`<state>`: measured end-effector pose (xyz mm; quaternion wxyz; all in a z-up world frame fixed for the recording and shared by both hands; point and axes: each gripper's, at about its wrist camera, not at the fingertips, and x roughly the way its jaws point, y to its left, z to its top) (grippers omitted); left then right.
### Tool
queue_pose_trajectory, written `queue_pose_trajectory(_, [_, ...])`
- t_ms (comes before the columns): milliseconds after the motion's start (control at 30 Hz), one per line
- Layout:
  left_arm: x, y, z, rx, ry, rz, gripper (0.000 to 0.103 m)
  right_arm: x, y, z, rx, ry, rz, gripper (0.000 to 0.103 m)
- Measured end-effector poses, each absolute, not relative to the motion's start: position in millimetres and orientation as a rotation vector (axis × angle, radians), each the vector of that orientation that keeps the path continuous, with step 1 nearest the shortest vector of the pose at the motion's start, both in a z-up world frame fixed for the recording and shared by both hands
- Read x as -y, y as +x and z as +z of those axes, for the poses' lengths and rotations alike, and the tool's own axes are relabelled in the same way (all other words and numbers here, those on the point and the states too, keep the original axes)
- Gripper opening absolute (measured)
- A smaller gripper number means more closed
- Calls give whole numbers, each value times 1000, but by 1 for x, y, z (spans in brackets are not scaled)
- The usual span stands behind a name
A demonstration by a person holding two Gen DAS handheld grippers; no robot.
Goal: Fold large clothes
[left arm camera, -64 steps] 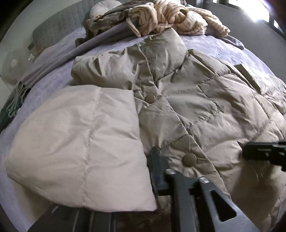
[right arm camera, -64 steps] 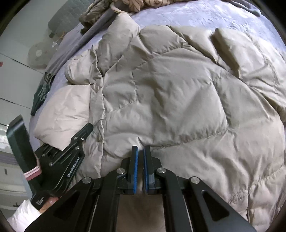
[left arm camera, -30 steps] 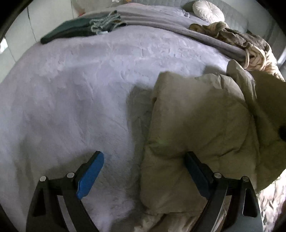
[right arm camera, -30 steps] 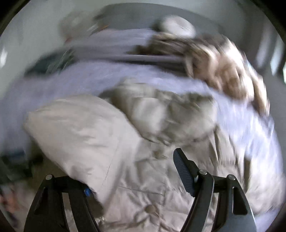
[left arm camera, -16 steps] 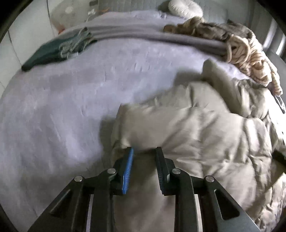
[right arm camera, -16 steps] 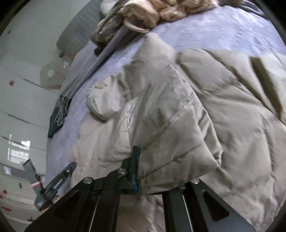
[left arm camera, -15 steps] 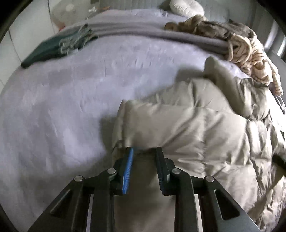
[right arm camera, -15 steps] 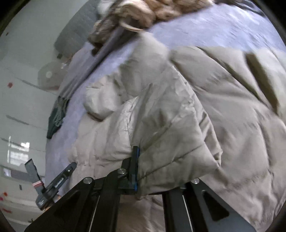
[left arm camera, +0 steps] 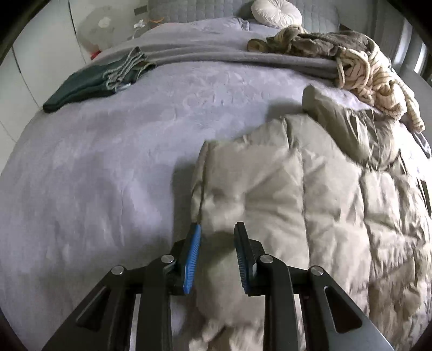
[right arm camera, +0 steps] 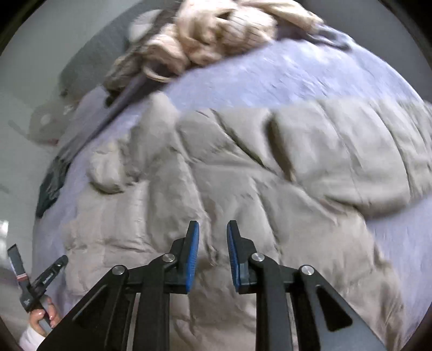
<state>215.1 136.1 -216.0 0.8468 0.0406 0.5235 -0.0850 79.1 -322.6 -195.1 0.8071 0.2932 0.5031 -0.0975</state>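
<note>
The left gripper (left arm camera: 217, 229) has its jaws drawn narrow and clamped on a puffy fold at the near left edge of the beige quilted down coat (left arm camera: 310, 210), the fabric bulging up between the blue pads (left arm camera: 192, 259). In the right wrist view, the hand (right arm camera: 44, 317) carrying this gripper shows at the lower left, with a pale sleeve below it.

The right gripper (right arm camera: 213, 229) hovers over the middle of the coat with its jaws opening; the gap is small and no fabric sits between its pads, the coat lying beneath them.

The coat lies spread over the right half of the bed (left arm camera: 94, 167), on a lavender bedspread, with a folded sleeve panel lying across its far right part in the right wrist view. The left half of the bed is bare bedspread.

Farther back, a dark green folded garment (left arm camera: 81, 86) with a fringed grey scarf (left arm camera: 127, 67) on it rests near the bed's far left edge. A long grey blanket (left arm camera: 229, 58) stretches across the bed towards the head. On it, at the far right, is a heap of cream striped and brown clothes (left arm camera: 359, 64). A round white cushion (left arm camera: 276, 13) leans against the grey quilted headboard (left arm camera: 183, 10).
</note>
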Motion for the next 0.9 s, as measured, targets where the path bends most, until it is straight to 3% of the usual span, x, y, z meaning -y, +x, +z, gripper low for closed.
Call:
queue_pose_trajectory(200, [-137, 206, -246, -1149, 92, -119, 29, 294, 132, -228, -1163, 516, -69, 23])
queue_pose_trajectory(233, [-137, 208, -250, -1152, 87, -113, 35, 292, 136, -236, -1186, 511, -77, 22])
queue_pose_trajectory(267, [-138, 211, -253, -1152, 91, -89, 48, 292, 138, -250, -1213, 511, -91, 15])
queue_pose_trajectory(300, [-140, 213, -255, -1145, 94, -70, 51, 294, 136, -257, -1218, 515, -96, 14])
queue_pose_trajectory(500, [-143, 216, -247, -1151, 104, -53, 52, 299, 123, -243, -1224, 444, -127, 14])
queue_pose_trajectory(700, [-119, 197, -210, -1119, 128, -105, 52, 324, 89, -220, -1207, 580, -138, 23])
queue_pose_trajectory(733, [-113, 194, -205, -1119, 128, -119, 52, 324, 88, -217, -1206, 600, -140, 29])
queue_pose_trajectory(800, [-98, 186, -197, -1125, 125, -156, 68, 333, 71, -213, -1200, 670, -148, 43])
queue_pose_trajectory(833, [-89, 181, -193, -1122, 126, -173, 88, 337, 57, -211, -1194, 697, -151, 48])
queue_pose_trajectory(900, [-68, 172, -184, -1086, 140, -207, 90, 346, 42, -206, -1185, 740, -160, 49])
